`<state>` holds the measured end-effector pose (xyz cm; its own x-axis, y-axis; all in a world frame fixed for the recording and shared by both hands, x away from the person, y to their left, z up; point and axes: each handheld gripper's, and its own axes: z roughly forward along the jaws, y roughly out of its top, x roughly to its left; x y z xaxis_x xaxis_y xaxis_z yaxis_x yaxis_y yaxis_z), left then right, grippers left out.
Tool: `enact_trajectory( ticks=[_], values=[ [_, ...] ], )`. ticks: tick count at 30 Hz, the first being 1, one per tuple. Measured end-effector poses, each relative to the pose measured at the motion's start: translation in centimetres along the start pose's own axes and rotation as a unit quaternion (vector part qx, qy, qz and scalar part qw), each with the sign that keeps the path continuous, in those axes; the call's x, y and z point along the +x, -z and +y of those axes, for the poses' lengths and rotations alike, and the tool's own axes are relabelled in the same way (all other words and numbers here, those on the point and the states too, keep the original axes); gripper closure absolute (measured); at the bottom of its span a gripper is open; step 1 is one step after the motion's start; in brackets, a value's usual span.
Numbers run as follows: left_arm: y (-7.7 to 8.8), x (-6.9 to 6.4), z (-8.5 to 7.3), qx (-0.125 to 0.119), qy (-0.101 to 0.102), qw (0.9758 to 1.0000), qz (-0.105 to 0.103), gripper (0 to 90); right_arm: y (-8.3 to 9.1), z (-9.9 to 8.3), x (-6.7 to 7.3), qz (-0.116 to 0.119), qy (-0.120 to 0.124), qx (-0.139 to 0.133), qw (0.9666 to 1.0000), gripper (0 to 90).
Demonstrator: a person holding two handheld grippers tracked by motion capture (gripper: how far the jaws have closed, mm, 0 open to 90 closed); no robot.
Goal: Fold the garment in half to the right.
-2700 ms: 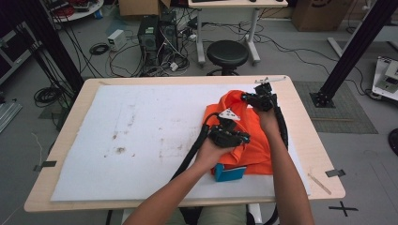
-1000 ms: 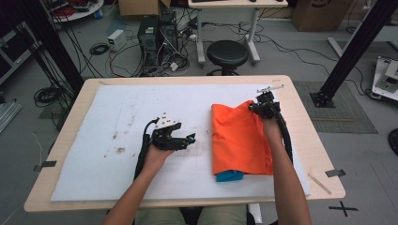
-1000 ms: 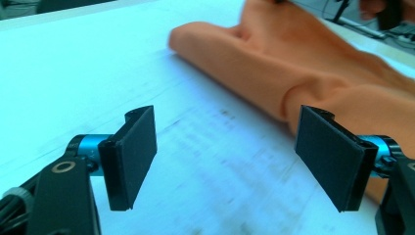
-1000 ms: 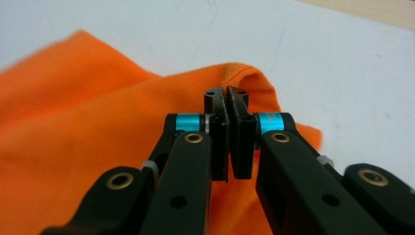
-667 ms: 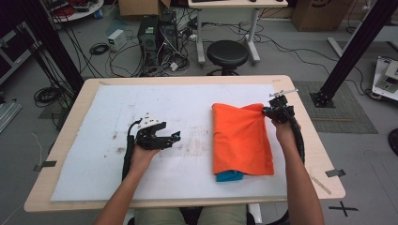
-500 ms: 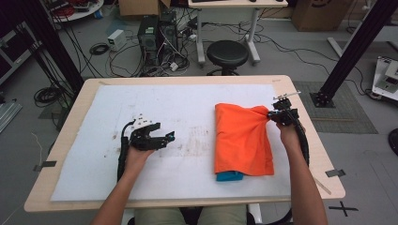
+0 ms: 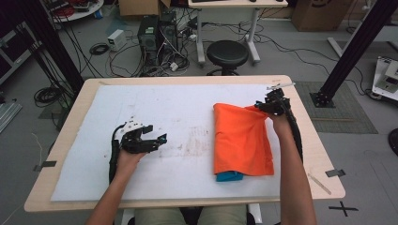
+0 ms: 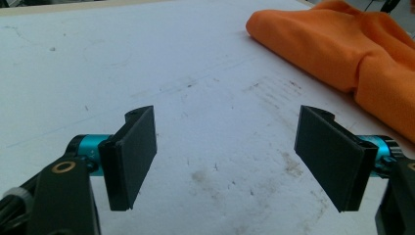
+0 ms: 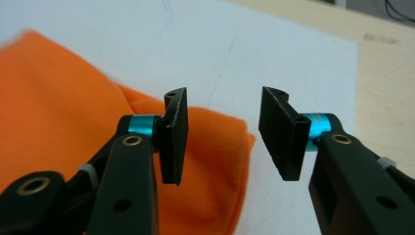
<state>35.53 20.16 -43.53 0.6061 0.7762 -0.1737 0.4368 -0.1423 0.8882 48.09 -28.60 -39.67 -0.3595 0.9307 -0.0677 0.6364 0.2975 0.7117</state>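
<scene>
- The orange cloth [image 7: 241,140] lies folded on the right half of the white sheet [image 7: 178,108], long side running away from the person; a blue cloth [image 7: 229,176] pokes out from under its near edge.
- The room behind the table is a grey floor [image 7: 291,51] crowded with loose cables [image 7: 98,48], a computer tower [image 7: 151,38], a round black stool [image 7: 227,54] just beyond the far edge, and the legs of a second desk [image 7: 227,18].
- A black frame post [image 7: 356,42] slants up at the far right, and another stands at the far left.
- The table [image 7: 309,140] is pale wood; its bare rim shows as a narrow band around the sheet, widest on the right.
- The sheet carries faint brown smudges near the middle, between the left gripper and the cloth.
- Open room: the whole left and middle of the sheet is bare, and the far strip beyond the cloth is bare too.
- The cloth's right edge lies close to the sheet's right edge, so little free surface is left there.
- The left gripper [image 7: 152,140] rests low over the bare sheet, well apart from the cloth, jaws spread wide with nothing between them [image 8: 227,161].
- The right gripper [image 7: 263,107] sits at the cloth's far right corner; its jaws have just been opening and stand parted [image 9: 222,139], the left one over the cloth's corner, with only sheet in the gap and no pinch on the fabric.
</scene>
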Motion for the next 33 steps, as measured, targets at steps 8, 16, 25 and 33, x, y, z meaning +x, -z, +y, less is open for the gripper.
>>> enact_trajectory(
  ticks=[8, 16, 25, 33],
  values=[
    [0.4, 0.2, -0.4, 0.003, 0.001, 1.0, 0.0, 23.7, -2.6, -0.3, 0.8, -0.016, 0.028, 0.036, 0.9988, 88.3],
    [0.2, 0.1, -0.7, 0.005, 0.005, 1.0, 0.001, 23.8, -2.0, 0.0, 0.3, -0.074, -0.053, -0.003, 0.9959, 74.5],
    [0.6, 0.6, -1.0, 0.0, 0.012, 0.9999, 0.008, 23.7, 1.2, -1.1, 0.3, -0.042, -0.065, -0.04, 0.9962, 54.0],
    [1.0, 0.7, -0.8, -0.018, 0.01, 0.9997, 0.011, 23.7, 5.7, -5.6, 1.8, -0.008, -0.032, -0.053, 0.9981, 61.3]
  ],
)
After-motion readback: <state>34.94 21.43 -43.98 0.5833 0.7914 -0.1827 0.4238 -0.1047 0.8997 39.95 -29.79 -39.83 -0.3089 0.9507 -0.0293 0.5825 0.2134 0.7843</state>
